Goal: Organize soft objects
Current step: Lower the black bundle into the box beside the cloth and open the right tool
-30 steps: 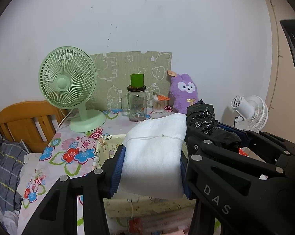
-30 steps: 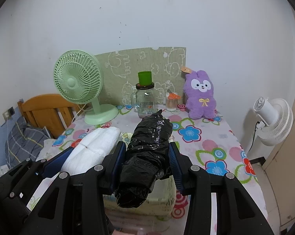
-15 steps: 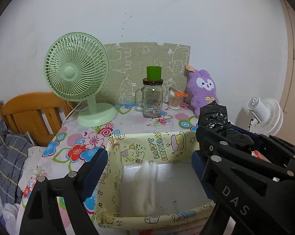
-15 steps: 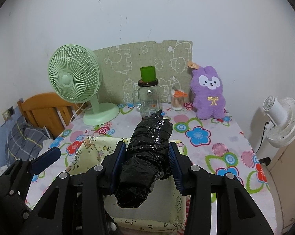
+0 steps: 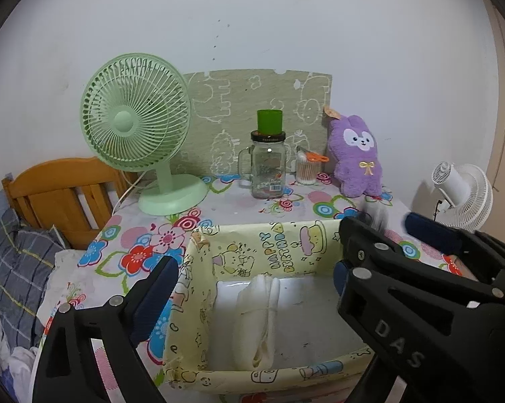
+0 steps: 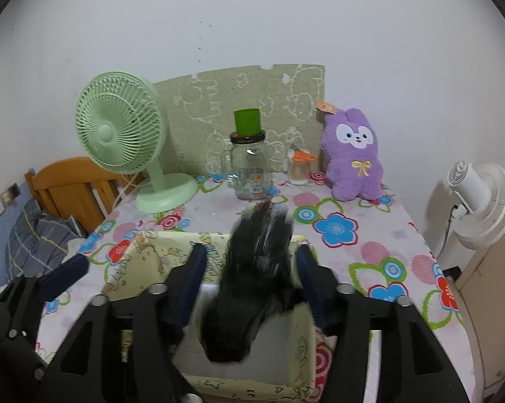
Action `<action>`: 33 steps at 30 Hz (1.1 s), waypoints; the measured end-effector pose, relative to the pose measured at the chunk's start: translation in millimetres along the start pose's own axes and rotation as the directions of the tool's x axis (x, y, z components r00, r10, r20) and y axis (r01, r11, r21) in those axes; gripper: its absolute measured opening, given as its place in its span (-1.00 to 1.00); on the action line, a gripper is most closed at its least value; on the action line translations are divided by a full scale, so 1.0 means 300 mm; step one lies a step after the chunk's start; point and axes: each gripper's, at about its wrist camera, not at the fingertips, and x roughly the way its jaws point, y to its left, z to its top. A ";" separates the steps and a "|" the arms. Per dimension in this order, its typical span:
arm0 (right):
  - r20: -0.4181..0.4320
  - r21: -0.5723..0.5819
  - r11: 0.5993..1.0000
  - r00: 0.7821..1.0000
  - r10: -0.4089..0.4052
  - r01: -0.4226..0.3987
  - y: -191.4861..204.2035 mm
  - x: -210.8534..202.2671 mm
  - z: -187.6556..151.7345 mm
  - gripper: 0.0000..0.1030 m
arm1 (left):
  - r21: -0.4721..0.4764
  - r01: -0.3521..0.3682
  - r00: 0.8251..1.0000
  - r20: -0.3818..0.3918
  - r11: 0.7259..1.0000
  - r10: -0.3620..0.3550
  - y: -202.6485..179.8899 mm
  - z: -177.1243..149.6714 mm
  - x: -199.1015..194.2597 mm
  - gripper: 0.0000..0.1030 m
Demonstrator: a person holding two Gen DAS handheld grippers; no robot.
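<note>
Over the yellow fabric bin (image 6: 158,258) on the worktop (image 6: 370,235), right claw (image 6: 252,268) spread, black plastic bundle (image 6: 252,268) blurred between its fingers, left claw (image 5: 256,285) spread above the binned white towel (image 5: 257,319); bundle could snag the rim and spill out.

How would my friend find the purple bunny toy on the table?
Look at the flowery table against the white wall, then along its back edge past the green fan and the glass jar. The purple bunny sits at the far right end, the only fluffy thing there, with a white face and yellow bow.
</note>
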 end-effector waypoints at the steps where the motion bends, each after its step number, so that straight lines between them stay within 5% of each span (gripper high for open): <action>1: 0.003 0.003 1.000 1.000 0.004 -0.004 -0.004 -0.003 -0.001 0.46 | -0.011 0.018 1.000 -0.011 1.000 -0.019 0.008 0.001 0.003 0.91; 3: 0.014 0.010 1.000 1.000 0.026 -0.027 -0.010 -0.016 -0.002 0.76 | -0.018 0.044 0.999 -0.019 0.999 -0.045 0.013 0.000 0.002 0.96; 10: 0.031 0.004 1.000 0.999 0.024 -0.024 0.000 -0.055 -0.002 0.94 | -0.007 0.034 0.999 0.002 0.999 -0.034 0.007 -0.004 -0.037 0.99; 33: 0.094 -0.015 1.000 0.995 0.019 -0.018 0.020 -0.258 -0.039 1.00 | 0.001 0.057 0.998 0.039 0.998 -0.057 -0.025 -0.041 -0.216 1.00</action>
